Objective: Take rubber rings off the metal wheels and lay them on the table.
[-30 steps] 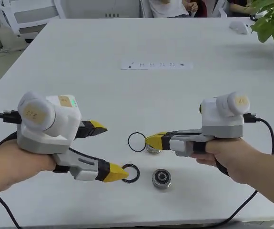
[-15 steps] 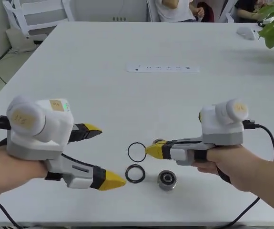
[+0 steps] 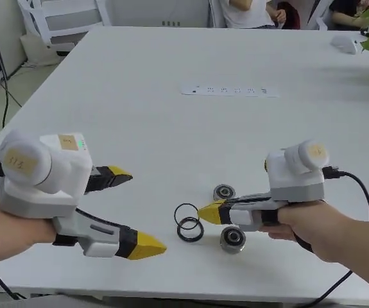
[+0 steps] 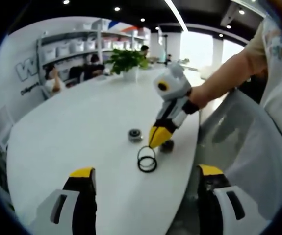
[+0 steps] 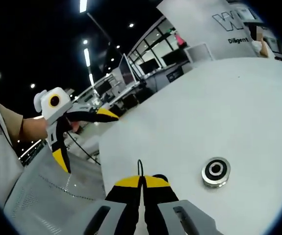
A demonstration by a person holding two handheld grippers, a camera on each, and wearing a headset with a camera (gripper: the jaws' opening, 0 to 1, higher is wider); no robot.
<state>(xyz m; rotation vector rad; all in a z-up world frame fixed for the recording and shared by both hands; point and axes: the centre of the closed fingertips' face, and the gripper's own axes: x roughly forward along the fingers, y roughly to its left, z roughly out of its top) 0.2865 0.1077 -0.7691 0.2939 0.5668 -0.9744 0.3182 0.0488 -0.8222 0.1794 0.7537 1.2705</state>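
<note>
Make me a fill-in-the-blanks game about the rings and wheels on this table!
1. I count ___ metal wheels.
2. The left gripper has its fingers wide ___.
3. The right gripper has its fingers ___ on a rubber ring.
4. The second ring lies flat on the ___.

Missing words: two, open, shut, table.

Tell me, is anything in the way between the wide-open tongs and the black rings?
Nothing visible. Just bare table lies between the open left tongs and the two rubber rings. The right tongs reach the rings from the other side, shut on one of them.
</note>
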